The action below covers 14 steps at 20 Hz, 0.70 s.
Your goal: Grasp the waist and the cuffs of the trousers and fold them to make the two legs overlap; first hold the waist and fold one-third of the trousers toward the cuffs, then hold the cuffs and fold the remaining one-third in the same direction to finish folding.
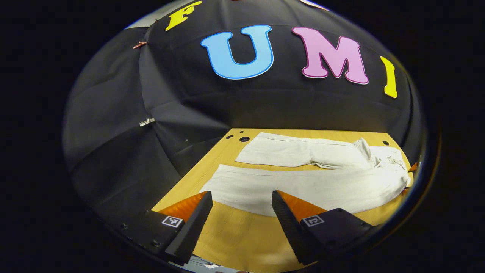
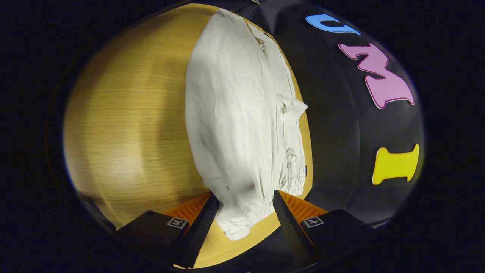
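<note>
The white trousers (image 1: 303, 178) lie spread on the wooden table (image 1: 235, 235), 2 legs still apart. They look light, thin and limp, so the cloth will likely sag and slide; the gathered waist (image 2: 242, 218) and the cuffs seem the firmest places to pinch. The right gripper (image 2: 244, 210) is spread, straddling the waist without pressing it. The left gripper (image 1: 242, 206) is also spread, hovering just short of the near leg.
</note>
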Tool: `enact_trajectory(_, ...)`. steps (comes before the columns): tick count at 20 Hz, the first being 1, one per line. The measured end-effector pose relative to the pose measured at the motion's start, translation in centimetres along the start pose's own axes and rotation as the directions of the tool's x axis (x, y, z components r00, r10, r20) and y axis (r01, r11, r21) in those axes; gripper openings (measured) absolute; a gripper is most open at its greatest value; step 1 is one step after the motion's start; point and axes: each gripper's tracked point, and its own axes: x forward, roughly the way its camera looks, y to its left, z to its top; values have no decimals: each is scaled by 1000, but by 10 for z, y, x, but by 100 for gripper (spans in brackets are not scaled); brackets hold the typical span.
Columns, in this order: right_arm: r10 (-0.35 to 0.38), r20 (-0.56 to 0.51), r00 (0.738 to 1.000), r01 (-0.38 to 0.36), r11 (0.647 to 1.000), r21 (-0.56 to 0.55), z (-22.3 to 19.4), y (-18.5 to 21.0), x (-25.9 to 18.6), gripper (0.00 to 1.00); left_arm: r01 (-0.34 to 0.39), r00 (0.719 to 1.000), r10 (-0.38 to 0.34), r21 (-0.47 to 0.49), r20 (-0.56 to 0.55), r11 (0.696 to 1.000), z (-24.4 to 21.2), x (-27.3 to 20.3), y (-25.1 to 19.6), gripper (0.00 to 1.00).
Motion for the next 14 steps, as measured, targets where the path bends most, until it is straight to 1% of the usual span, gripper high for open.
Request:
enact_trajectory(1,-19,-6,1000,19,1000,-16,1,-4,5,93,-19,1000,19,11,-2,1000,-2,2,5,99)
enact_trajectory(2,-20,-14,1000,20,1000,-21,2,-4,9,91,-37,999,37,23,-4,999,-3,4,10,98)
enact_trajectory(3,-6,-27,1000,6,1000,-11,1,0,15,90,-50,999,50,35,-10,998,-7,5,14,99)
enact_trajectory(4,0,-37,999,0,1000,-8,-1,1,18,78,-60,998,60,46,-19,997,-11,7,18,99)
enact_trajectory(5,14,-44,999,-15,1000,-4,-1,4,20,67,-62,998,64,58,-27,996,-15,8,22,98)
enact_trajectory(7,36,-60,998,-35,999,4,-5,12,24,41,-70,997,73,101,-28,992,-20,13,31,99)
enact_trajectory(9,26,-58,998,-26,1000,-7,-6,11,25,14,-43,998,50,176,-31,983,-27,22,34,98)
enact_trajectory(10,42,-58,997,-41,999,18,-6,11,24,11,-31,999,38,224,-28,974,-29,26,36,98)
enact_trajectory(11,63,-61,996,-59,996,64,-7,12,23,11,-8,1000,15,276,-23,961,-30,31,36,98)
enact_trajectory(12,92,-68,993,-83,989,122,-7,12,24,6,14,1000,-9,334,-18,943,-30,36,36,97)
enact_trajectory(13,121,-67,990,-108,979,171,-7,12,24,7,22,1000,-18,394,-15,919,-35,44,42,97)
enact_trajectory(14,140,-68,988,-125,974,187,-7,12,23,6,26,1000,-21,453,-17,891,-40,53,48,96)
